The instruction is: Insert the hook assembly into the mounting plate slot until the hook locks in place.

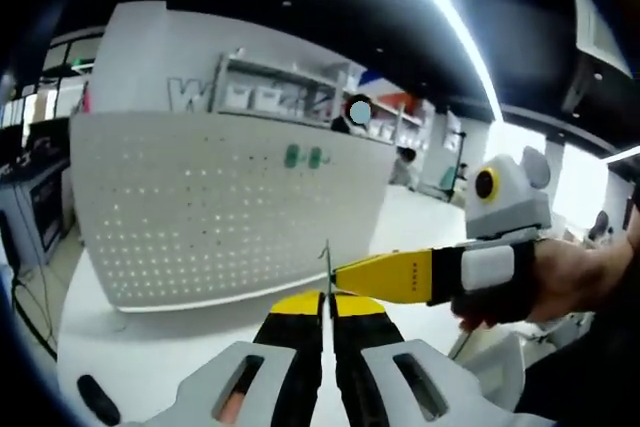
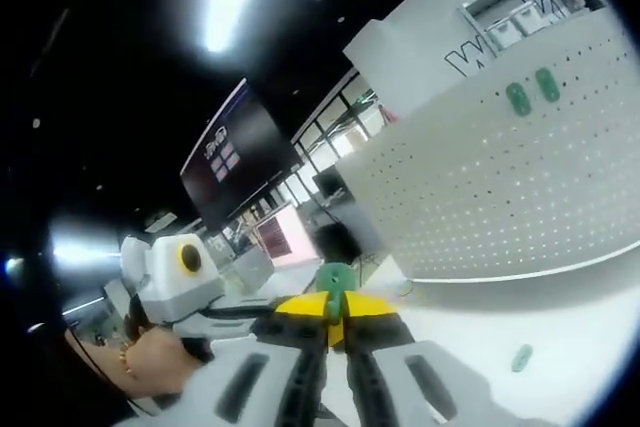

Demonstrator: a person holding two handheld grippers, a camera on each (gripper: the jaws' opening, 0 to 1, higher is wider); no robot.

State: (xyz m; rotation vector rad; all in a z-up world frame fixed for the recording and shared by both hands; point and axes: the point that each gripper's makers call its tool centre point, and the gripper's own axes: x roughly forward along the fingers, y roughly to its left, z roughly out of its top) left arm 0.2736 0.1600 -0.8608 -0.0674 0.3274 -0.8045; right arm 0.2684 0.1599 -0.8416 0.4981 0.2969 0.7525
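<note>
A white pegboard mounting plate [image 1: 220, 207] stands upright on the white table, with two green pieces [image 1: 303, 157] fixed near its top; the right gripper view shows it too [image 2: 500, 177]. My left gripper [image 1: 327, 299] is shut on a thin metal hook wire [image 1: 327, 262] that rises from its yellow tips. The right gripper [image 1: 345, 275], held by a hand [image 1: 575, 282], comes in from the right and its tip meets that wire. In its own view, the right gripper [image 2: 335, 309] is shut on a small green piece [image 2: 337, 277]. Both grippers are in front of the plate, apart from it.
A loose green piece [image 2: 521, 357] lies on the table [image 2: 560, 317] near the plate's foot. A black object [image 1: 97, 399] sits at the table's near left edge. Shelves and seated people are behind the plate. The left gripper [image 2: 180, 277] and hand sit at left.
</note>
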